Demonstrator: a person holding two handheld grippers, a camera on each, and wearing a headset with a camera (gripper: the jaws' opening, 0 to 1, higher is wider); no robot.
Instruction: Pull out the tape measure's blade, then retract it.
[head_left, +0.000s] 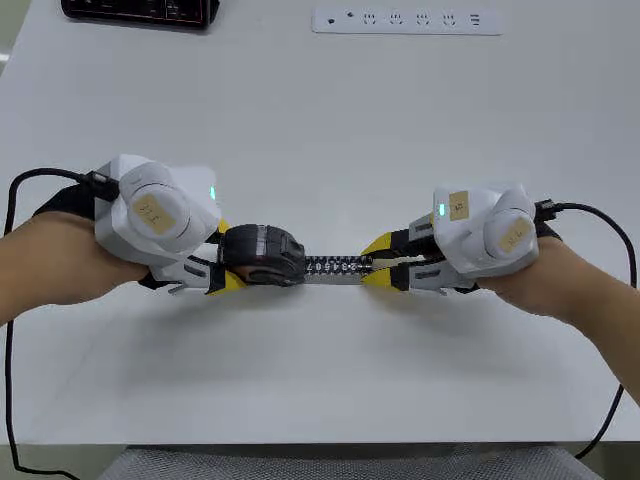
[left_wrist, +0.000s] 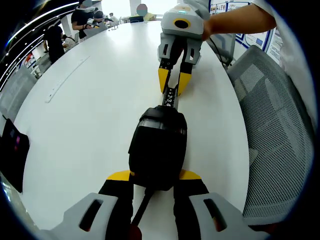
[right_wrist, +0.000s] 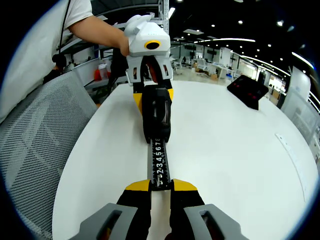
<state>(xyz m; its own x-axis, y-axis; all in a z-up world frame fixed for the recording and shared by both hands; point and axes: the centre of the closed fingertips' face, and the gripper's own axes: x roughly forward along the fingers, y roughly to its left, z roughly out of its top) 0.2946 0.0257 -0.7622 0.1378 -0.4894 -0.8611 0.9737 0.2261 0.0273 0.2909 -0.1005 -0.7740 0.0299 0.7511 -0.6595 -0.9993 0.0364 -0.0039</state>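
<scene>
A black tape measure case (head_left: 262, 256) lies on the white table, gripped from the left by my left gripper (head_left: 228, 262), shut on it. The same case (left_wrist: 158, 147) sits between the yellow-tipped fingers (left_wrist: 119, 176) in the left gripper view. A short length of black blade (head_left: 334, 267) with white numerals runs right from the case to my right gripper (head_left: 376, 262), which is shut on the blade's end. In the right gripper view the blade (right_wrist: 160, 162) stretches from my right gripper (right_wrist: 161, 186) to the case (right_wrist: 156, 115).
A white power strip (head_left: 405, 20) and a dark device (head_left: 140, 10) lie at the table's far edge. A grey mesh chair back (left_wrist: 277, 130) stands by the near edge. Cables trail from both grippers.
</scene>
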